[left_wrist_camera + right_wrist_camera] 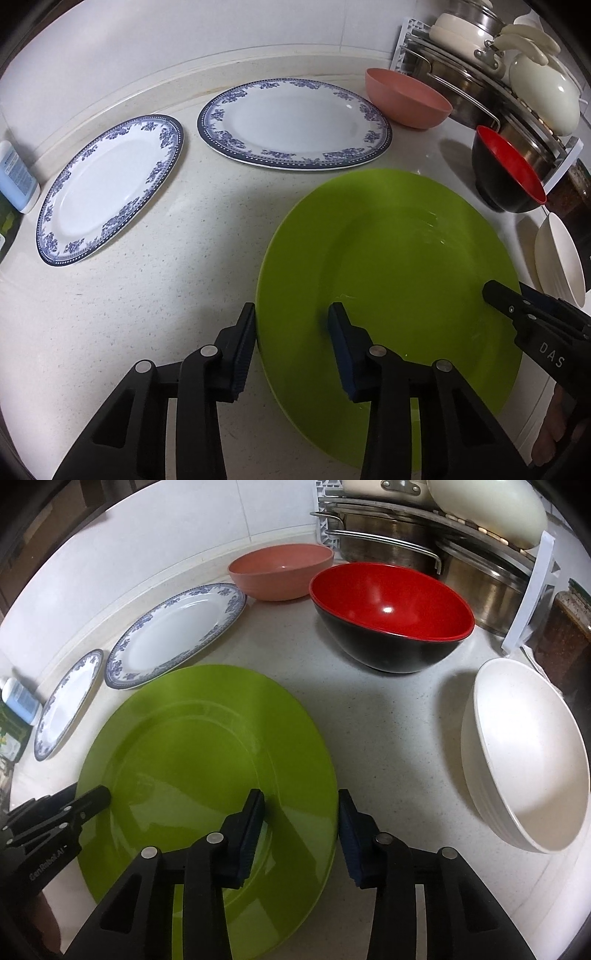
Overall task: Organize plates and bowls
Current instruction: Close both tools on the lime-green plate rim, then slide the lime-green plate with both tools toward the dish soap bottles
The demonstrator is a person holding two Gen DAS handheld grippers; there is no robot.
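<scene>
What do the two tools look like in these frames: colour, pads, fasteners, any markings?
Both match: matte black plastic. The left tool and the right tool each have two angular fingers with cut-out slots, round silver pins at the joints, and dark blue ribbed pads on the inner faces. Seen from the opposite camera, white lettering shows: "DAS" on the right one, "GenRobot.AI" on the left. No cables or sleeves visible.

Both wrist fisheyes sat low and close over the tabletop [147,295], angled down and forward along their own tongs toward the back wall. Left view looked from the green plate [388,266]'s left rim, with the right tongs [495,295] entering at its right edge. Right view looked from the same plate's right rim, left tongs [99,794] entering at its left edge. Shared: green plate, two blue-patterned plates [173,635], pink bowl [406,99], red-and-black bowl [391,616], white bowl [528,753], pot rack [480,92].
</scene>
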